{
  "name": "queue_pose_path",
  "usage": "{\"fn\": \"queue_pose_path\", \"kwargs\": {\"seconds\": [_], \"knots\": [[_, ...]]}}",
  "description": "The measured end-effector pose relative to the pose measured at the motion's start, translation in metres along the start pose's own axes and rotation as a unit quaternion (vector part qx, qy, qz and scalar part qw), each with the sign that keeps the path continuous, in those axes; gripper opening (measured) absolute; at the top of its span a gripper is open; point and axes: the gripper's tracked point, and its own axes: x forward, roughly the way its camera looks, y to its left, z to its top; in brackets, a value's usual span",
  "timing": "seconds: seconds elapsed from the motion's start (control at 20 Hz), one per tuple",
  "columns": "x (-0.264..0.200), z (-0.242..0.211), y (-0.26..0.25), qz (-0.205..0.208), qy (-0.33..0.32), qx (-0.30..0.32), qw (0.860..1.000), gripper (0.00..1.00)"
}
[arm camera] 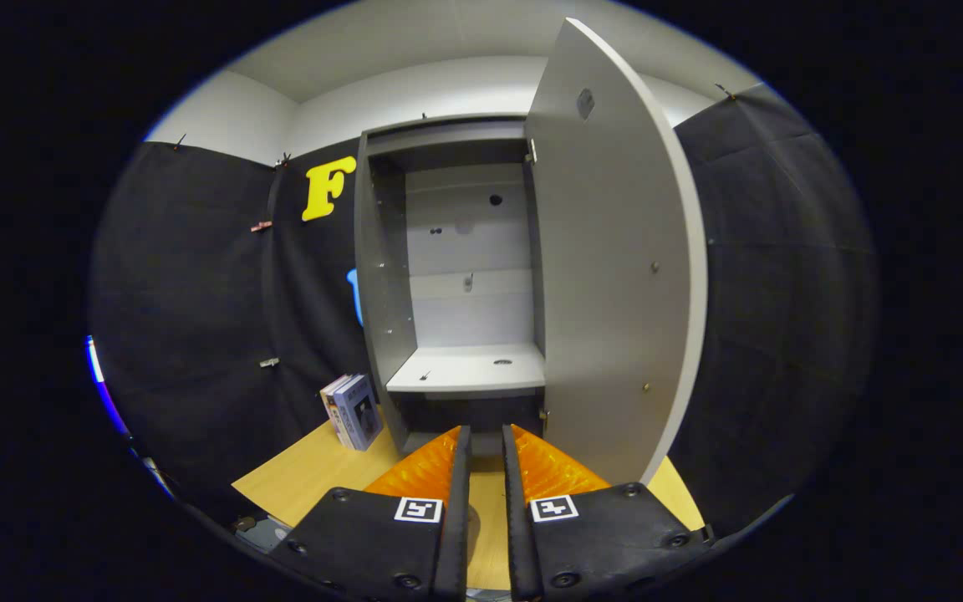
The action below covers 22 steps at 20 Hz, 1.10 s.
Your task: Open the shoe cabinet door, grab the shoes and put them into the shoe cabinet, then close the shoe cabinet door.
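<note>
The grey shoe cabinet [381, 276] stands on a wooden table [314, 477] straight ahead of my fingers. Its door [615, 276] is swung wide open to the right, edge toward me. Inside, a pale shelf [469, 368] lies bare, with a dark lower compartment beneath it just beyond the fingertips. My gripper [487, 431] sits low over the table in front of the cabinet's base. Its fingers are drawn almost together, leaving a thin slit, and nothing is between them.
A small box or book [354, 411] leans against the cabinet's left side on the table. Black cloth walls close in on the left and right. The open door's edge stands just right of my fingers.
</note>
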Motion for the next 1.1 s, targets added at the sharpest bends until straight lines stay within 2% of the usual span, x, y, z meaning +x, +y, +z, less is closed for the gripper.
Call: {"fn": "queue_pose_path", "kwargs": {"seconds": [0.2, 0.35, 0.7, 0.85, 1.1], "knots": [[0.028, -0.058, 0.040, 0.035, 0.018, -0.020, 0.999, 0.24], [0.050, -0.115, 0.055, 0.035, 0.063, -0.016, 0.997, 0.24], [0.088, -0.232, 0.063, -0.005, 0.144, -0.009, 0.989, 0.24], [0.096, -0.290, 0.061, -0.025, 0.198, -0.015, 0.980, 0.24], [0.112, -0.352, 0.066, -0.030, 0.259, -0.012, 0.965, 0.24]]}}
